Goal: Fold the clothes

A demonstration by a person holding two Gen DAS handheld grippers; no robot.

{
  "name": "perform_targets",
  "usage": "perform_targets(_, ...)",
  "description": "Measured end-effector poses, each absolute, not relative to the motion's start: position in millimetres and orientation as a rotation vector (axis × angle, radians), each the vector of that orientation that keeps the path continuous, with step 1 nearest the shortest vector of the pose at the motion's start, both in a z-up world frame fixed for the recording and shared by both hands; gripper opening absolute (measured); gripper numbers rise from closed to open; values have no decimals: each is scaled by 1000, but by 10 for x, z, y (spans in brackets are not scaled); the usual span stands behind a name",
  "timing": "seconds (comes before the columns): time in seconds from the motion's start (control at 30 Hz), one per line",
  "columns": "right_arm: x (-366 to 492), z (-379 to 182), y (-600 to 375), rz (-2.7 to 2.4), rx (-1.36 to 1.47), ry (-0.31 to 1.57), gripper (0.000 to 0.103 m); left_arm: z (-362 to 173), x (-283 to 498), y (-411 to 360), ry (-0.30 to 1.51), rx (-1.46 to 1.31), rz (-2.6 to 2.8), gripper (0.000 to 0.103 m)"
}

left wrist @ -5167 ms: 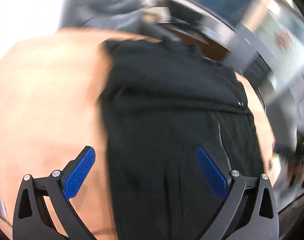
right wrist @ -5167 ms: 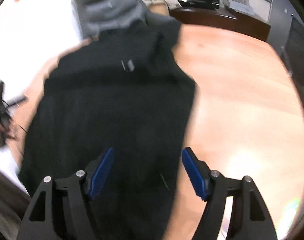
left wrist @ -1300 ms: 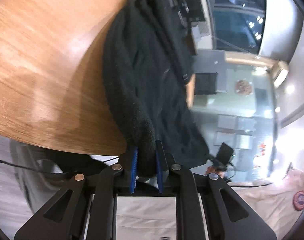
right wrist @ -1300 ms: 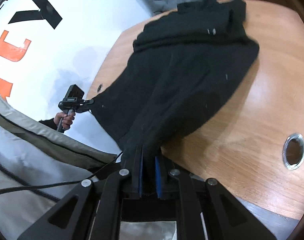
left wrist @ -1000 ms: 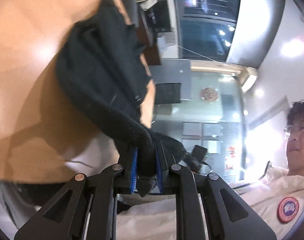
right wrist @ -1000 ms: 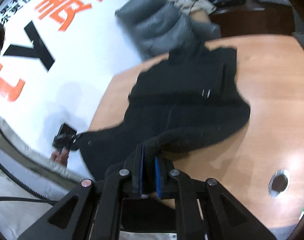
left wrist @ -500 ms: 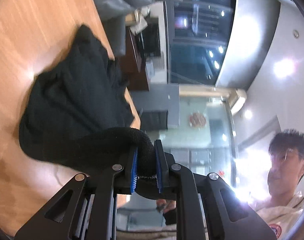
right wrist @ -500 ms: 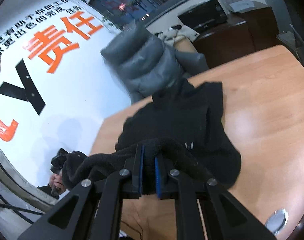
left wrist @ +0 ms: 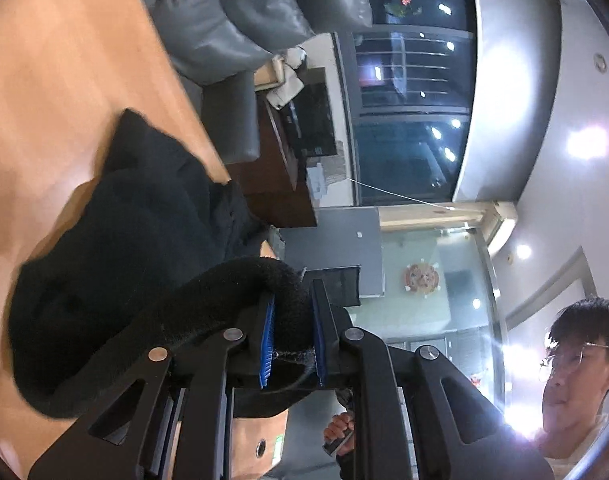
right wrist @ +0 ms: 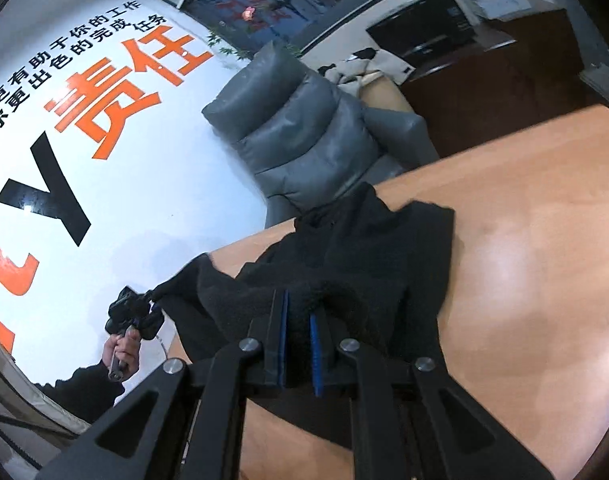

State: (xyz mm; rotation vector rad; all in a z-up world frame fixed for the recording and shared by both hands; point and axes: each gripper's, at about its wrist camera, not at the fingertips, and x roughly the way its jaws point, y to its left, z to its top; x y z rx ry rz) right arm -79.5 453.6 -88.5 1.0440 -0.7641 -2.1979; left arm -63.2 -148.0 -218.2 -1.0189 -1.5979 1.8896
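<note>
A black fleece garment [left wrist: 116,240] lies partly on the wooden table [left wrist: 44,80] and is lifted at its near edge. My left gripper [left wrist: 291,340] is shut on one corner of that edge. My right gripper [right wrist: 298,340] is shut on the other corner of the garment [right wrist: 368,256], held above the table [right wrist: 536,264]. The lifted edge curls over the rest of the garment toward its far end. In the right wrist view the left gripper [right wrist: 134,312] shows at the left, with the fabric stretched to it.
A grey padded chair [right wrist: 304,128] stands at the table's far edge. A dark cabinet with a black device [right wrist: 484,60] stands behind it. A cable hole [left wrist: 260,446] sits in the table near me. The person's face [left wrist: 572,364] shows at the lower right.
Both grippers have risen and moved forward over the table, carrying the garment's near edge over its far part. The garment looks shorter and more bunched.
</note>
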Motion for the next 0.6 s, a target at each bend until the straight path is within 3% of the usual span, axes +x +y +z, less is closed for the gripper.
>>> perform_targets(0.23, -1220, -938, 4636, -2246, 1000, -786, 10, -2147, -1233, -1470, -1502, -1015, 1878, 16)
perform_targets(0.4, -1583, -1394, 4699, -2284, 1146, -794, 10, -2474, -1679, -1508, -1470, -1094, 1875, 16)
perform_targets(0.6, -1851, -1769, 4477, -2345, 1236, -578, 12, -2957, -2046, -1522, -1425, -1229, 1906, 16)
